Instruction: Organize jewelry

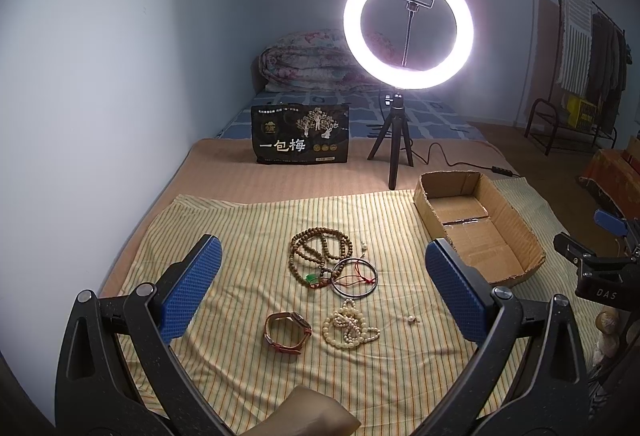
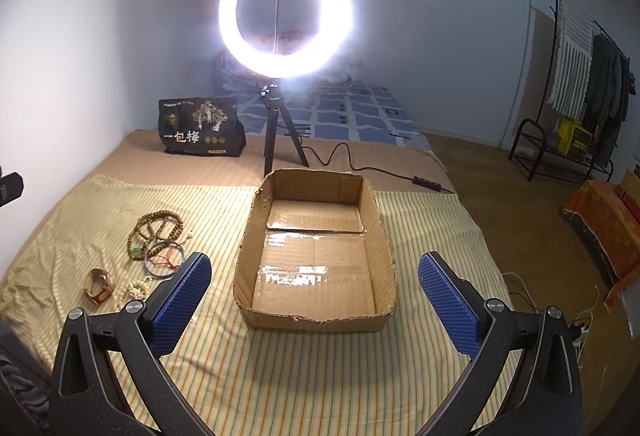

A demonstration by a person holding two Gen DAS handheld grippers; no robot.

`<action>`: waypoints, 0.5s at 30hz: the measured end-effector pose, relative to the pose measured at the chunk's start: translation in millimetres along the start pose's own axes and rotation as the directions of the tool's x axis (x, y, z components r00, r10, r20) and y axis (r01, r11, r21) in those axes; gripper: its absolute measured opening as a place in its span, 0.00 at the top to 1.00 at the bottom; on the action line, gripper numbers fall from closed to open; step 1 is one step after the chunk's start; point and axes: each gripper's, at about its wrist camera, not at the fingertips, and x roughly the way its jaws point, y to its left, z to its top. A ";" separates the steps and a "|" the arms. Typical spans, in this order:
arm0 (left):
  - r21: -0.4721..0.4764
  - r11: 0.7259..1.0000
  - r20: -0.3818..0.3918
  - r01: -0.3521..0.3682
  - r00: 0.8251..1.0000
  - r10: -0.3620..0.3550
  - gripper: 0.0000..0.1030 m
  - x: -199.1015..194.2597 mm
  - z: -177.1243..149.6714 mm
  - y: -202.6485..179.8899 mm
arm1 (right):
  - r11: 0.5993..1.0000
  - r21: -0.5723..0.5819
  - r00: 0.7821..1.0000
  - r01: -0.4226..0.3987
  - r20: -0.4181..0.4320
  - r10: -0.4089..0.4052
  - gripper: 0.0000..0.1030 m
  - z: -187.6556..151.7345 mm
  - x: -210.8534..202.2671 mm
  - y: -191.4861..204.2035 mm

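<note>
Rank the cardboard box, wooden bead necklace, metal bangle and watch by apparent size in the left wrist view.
1. cardboard box
2. wooden bead necklace
3. metal bangle and watch: look alike; the watch lies nearer, so unranked.

1. A bed (image 2: 404, 172) under a tan cover, a striped yellow cloth (image 1: 248, 368) spread over its near part
2. On the cloth: brown bead strand (image 1: 320, 248); metal bangle (image 1: 355, 278); pale bead strand (image 1: 349, 324); leather-strap watch (image 1: 287, 332); open cardboard box (image 2: 384, 236)
3. On the tan cover: ring light tripod (image 1: 394, 140); black snack bag (image 1: 300, 134)
</note>
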 end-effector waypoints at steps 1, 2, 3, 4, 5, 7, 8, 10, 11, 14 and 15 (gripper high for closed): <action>0.000 1.000 -0.001 -0.001 1.000 0.001 0.00 0.9 -1.5 1.3 | 1.000 0.000 1.000 -0.002 -0.001 0.002 0.00 0.0 0.2 0.6; 0.000 1.000 -0.002 -0.003 1.000 0.003 0.00 0.4 -2.5 2.1 | 1.000 -0.001 1.000 -0.002 -0.003 0.002 0.00 1.0 0.6 1.4; 0.000 1.000 -0.003 -0.005 1.000 0.005 0.00 -0.1 -3.9 3.2 | 1.000 -0.001 1.000 -0.005 -0.005 0.005 0.00 0.7 0.8 1.8; -0.001 1.000 -0.004 -0.006 1.000 0.006 0.00 0.5 -4.2 4.2 | 1.000 -0.002 1.000 -0.008 -0.007 0.008 0.00 0.5 1.0 2.2; -0.002 1.000 -0.006 -0.009 1.000 0.009 0.00 1.9 -4.7 5.1 | 1.000 -0.002 1.000 -0.009 -0.008 0.009 0.00 1.8 1.4 2.3; -0.004 1.000 -0.010 -0.014 1.000 0.014 0.00 3.1 -4.9 7.5 | 1.000 -0.005 1.000 -0.015 -0.010 0.015 0.00 1.2 1.4 3.3; -0.006 1.000 -0.013 -0.017 1.000 0.017 0.00 3.7 -5.3 9.1 | 1.000 -0.007 1.000 -0.020 -0.012 0.020 0.00 0.5 1.4 4.1; -0.009 1.000 -0.019 -0.020 1.000 0.020 0.00 5.3 -4.9 11.1 | 1.000 -0.011 1.000 -0.024 -0.014 0.024 0.00 0.4 1.8 5.7; -0.010 1.000 -0.023 -0.022 1.000 0.021 0.00 6.0 -5.0 12.2 | 1.000 -0.012 1.000 -0.024 -0.015 0.024 0.00 1.1 3.0 6.3; -0.012 0.999 -0.037 -0.032 0.999 0.031 0.00 10.3 -4.8 16.4 | 0.999 -0.024 0.999 -0.033 -0.028 0.032 0.00 -1.0 7.3 10.2; -0.015 0.999 -0.044 -0.034 0.998 0.033 0.00 11.9 -5.0 19.0 | 0.999 -0.026 0.999 -0.038 -0.032 0.037 0.00 -1.7 8.0 11.3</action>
